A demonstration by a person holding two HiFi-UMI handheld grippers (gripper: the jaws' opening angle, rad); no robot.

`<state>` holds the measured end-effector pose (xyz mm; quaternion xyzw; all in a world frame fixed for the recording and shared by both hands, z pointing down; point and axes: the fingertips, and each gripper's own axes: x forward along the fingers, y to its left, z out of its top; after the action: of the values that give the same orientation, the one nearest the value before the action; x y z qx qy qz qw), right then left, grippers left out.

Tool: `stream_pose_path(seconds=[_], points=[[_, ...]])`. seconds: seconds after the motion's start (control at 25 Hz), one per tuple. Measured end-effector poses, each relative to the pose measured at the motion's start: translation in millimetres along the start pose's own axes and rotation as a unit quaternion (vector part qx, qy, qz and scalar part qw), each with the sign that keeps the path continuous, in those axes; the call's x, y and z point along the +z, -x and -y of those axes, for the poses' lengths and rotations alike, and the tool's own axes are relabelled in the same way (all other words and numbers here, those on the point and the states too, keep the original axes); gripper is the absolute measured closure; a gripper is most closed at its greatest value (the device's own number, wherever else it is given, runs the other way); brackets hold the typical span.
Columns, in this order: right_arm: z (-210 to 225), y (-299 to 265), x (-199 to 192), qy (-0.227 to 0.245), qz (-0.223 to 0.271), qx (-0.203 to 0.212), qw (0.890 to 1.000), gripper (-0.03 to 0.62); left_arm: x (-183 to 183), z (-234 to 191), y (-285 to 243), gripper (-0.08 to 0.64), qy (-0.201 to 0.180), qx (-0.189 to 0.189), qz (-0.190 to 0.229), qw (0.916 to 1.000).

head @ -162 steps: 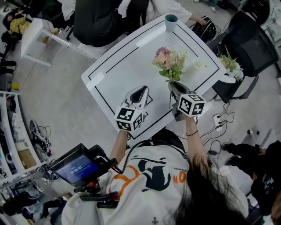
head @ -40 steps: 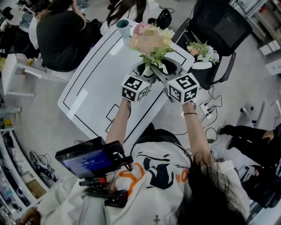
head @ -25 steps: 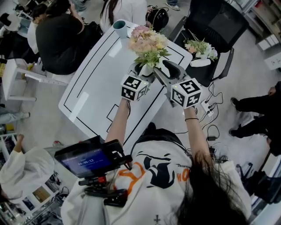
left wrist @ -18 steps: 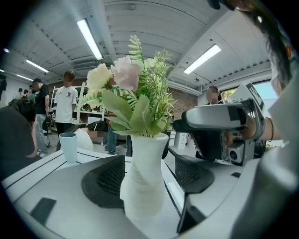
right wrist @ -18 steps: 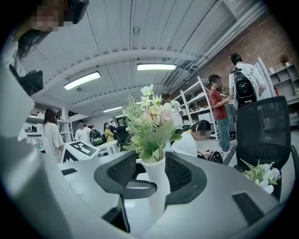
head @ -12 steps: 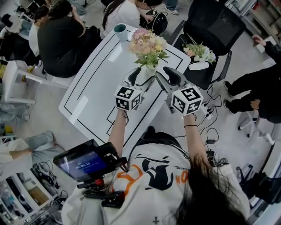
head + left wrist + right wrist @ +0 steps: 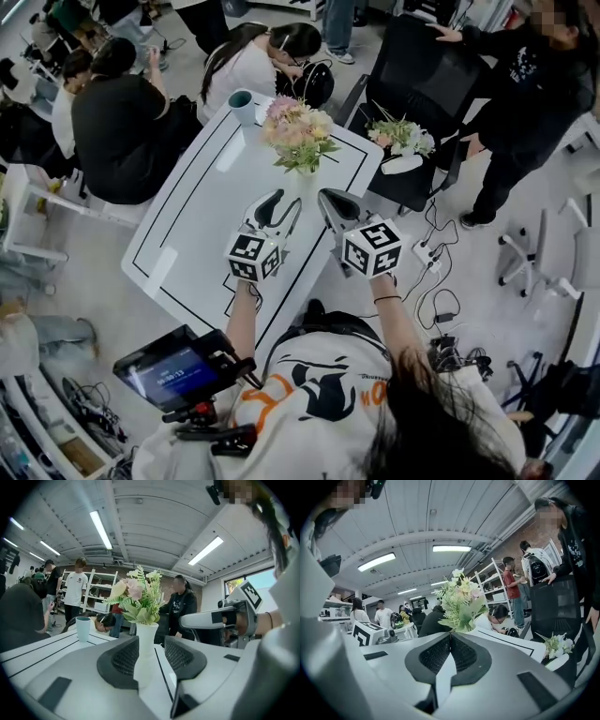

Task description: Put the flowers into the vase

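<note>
The flowers [image 7: 297, 134], pink and cream with green leaves, stand upright in a slim white vase [image 7: 144, 656] on the white table [image 7: 187, 216]. My left gripper [image 7: 281, 202] points at the vase. Its jaws have just been closing and are still apart. The vase shows in the gap at their tips, close to the left pad [image 7: 123, 660] and clear of the right pad. My right gripper [image 7: 325, 197] sits just right of the vase. In the right gripper view its jaws [image 7: 450, 637] are shut with nothing between them, and the flowers [image 7: 461, 601] rise beyond.
A teal cup [image 7: 241, 103] stands at the table's far corner. A second bouquet [image 7: 398, 139] lies on a black chair [image 7: 412, 56] to the right, with a person in black [image 7: 511, 103] standing beside it. Other people sit along the table's far left side [image 7: 117, 122].
Both grippers have drawn back from the vase toward me. The right jaws have shut and the left jaws have narrowed. A person in black has stepped up beside the chair.
</note>
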<state>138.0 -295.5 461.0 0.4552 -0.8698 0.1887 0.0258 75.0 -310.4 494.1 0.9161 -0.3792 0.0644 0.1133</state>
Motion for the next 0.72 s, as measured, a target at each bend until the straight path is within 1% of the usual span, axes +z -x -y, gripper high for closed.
stream_pose_path(seconds=[0.12, 0.24, 0.36, 0.48, 0.64, 0.72], points=[[-11.8, 6.3, -1.9, -0.006, 0.001, -0.001, 1.000, 0.578, -1.2, 5.7, 9.2, 0.404, -0.003, -0.001, -0.006, 1.0000], [-24.5, 8.9, -4.0, -0.015, 0.005, -0.004, 1.000, 0.580, 3.6, 9.2, 21.8, 0.422, -0.006, 0.001, -0.003, 1.0000], [-40.8, 11.0, -12.8, -0.013, 0.004, -0.008, 1.000, 0.580, 2.5, 8.5, 38.8, 0.423, 0.005, 0.008, 0.000, 1.0000], [-57.7, 16.6, -25.2, -0.022, 0.005, -0.014, 1.000, 0.580, -5.5, 10.2, 62.0, 0.450, 0.014, 0.011, -0.004, 0.9998], [-83.2, 26.7, -37.8, -0.043, 0.011, -0.019, 0.999, 0.578, -16.9, 11.1, 96.9, 0.477, 0.001, 0.022, -0.022, 0.9995], [-93.8, 36.1, -40.3, -0.049, 0.015, -0.026, 0.998, 0.580, -18.8, 15.4, 110.8, 0.508, -0.001, 0.022, -0.025, 0.9994]])
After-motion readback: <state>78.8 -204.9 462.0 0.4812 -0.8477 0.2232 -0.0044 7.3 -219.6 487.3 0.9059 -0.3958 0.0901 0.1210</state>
